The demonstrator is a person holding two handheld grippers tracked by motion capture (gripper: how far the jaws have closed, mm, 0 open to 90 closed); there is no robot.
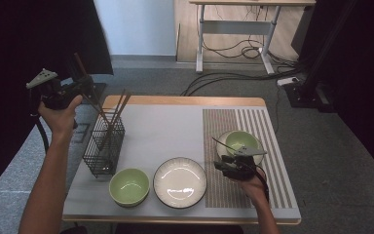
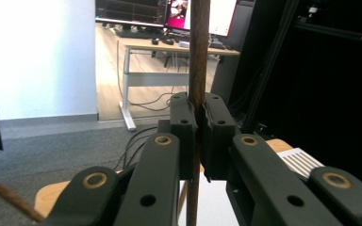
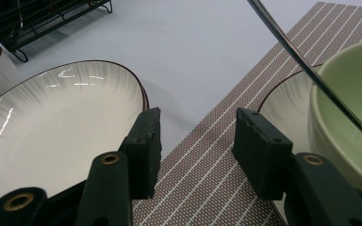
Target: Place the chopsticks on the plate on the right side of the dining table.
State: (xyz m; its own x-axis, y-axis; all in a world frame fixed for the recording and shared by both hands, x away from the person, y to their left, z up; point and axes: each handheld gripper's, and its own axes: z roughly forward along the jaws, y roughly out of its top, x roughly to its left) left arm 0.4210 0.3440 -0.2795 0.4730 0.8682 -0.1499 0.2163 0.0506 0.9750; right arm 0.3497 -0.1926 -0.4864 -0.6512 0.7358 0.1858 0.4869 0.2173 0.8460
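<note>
Nearest the person's edge of the table (image 1: 141, 139), a green bowl (image 1: 129, 186) stands just beside a white plate (image 1: 180, 182), both on the grey mat (image 1: 165, 131). To their right, the right gripper (image 1: 222, 163) rests low over the striped placemat (image 1: 268, 141), held in the right hand (image 1: 253, 187). Its jaws stand apart with nothing between them, as the right gripper view confirms: the right gripper (image 3: 195, 136) hangs over the striped placemat (image 3: 207, 179), white plate (image 3: 52, 122) to one side. Just beyond it, a second green bowl (image 1: 242, 141) sits on a small plate (image 1: 259, 157), with a thin dark utensil (image 1: 220, 144) leaning out over its rim; the same utensil (image 3: 311, 75) crosses that bowl (image 3: 353, 99) in the right gripper view.

Farther left, a black wire basket (image 1: 104, 146) stands upright near the table's left edge, holding several brown chopsticks (image 1: 118, 111) that lean out of its top.

Above and left of the basket, off the table, the left hand (image 1: 61, 114) raises the left gripper (image 1: 85, 85). Its jaws are clamped on a single brown chopstick (image 1: 80, 66). In the left gripper view the left gripper (image 2: 199, 117) pinches this chopstick (image 2: 199, 56) close to upright, the stick running above and below the grip, clear of the basket.
</note>
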